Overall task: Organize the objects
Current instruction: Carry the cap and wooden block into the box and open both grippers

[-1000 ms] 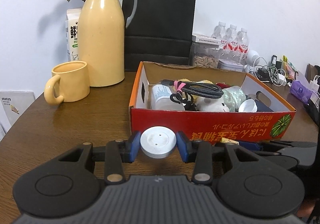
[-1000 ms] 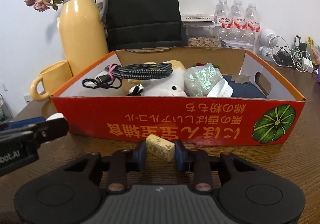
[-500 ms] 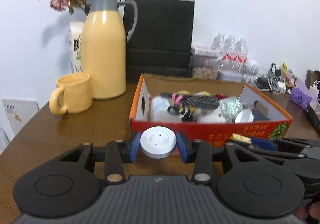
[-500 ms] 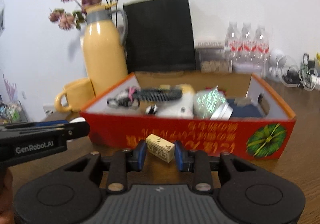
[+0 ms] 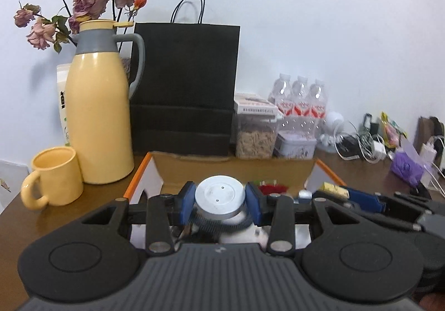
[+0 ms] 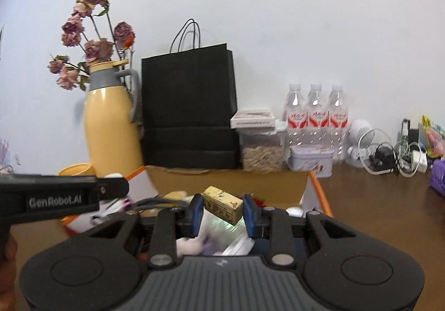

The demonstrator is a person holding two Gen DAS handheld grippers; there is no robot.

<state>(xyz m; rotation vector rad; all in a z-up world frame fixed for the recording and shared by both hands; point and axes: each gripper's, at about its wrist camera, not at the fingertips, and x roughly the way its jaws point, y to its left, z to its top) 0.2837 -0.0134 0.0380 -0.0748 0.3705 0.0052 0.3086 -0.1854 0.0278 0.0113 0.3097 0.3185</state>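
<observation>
1. The cardboard box (image 5: 233,169) on the counter (image 5: 83,197) is crowded; both held things hang over it, and a careless drop could bounce off the clutter.
2. The left gripper (image 5: 220,201) has its fingers pinching a white round lid (image 5: 219,195) by its rim; it may slip.
3. The right gripper (image 6: 221,212) has its fingers pinching a small yellow block (image 6: 222,204), tilted, so it could twist loose.

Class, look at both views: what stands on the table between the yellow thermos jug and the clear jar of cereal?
The black paper bag stands between the yellow thermos jug and the cereal jar; both wrist views show it.
</observation>
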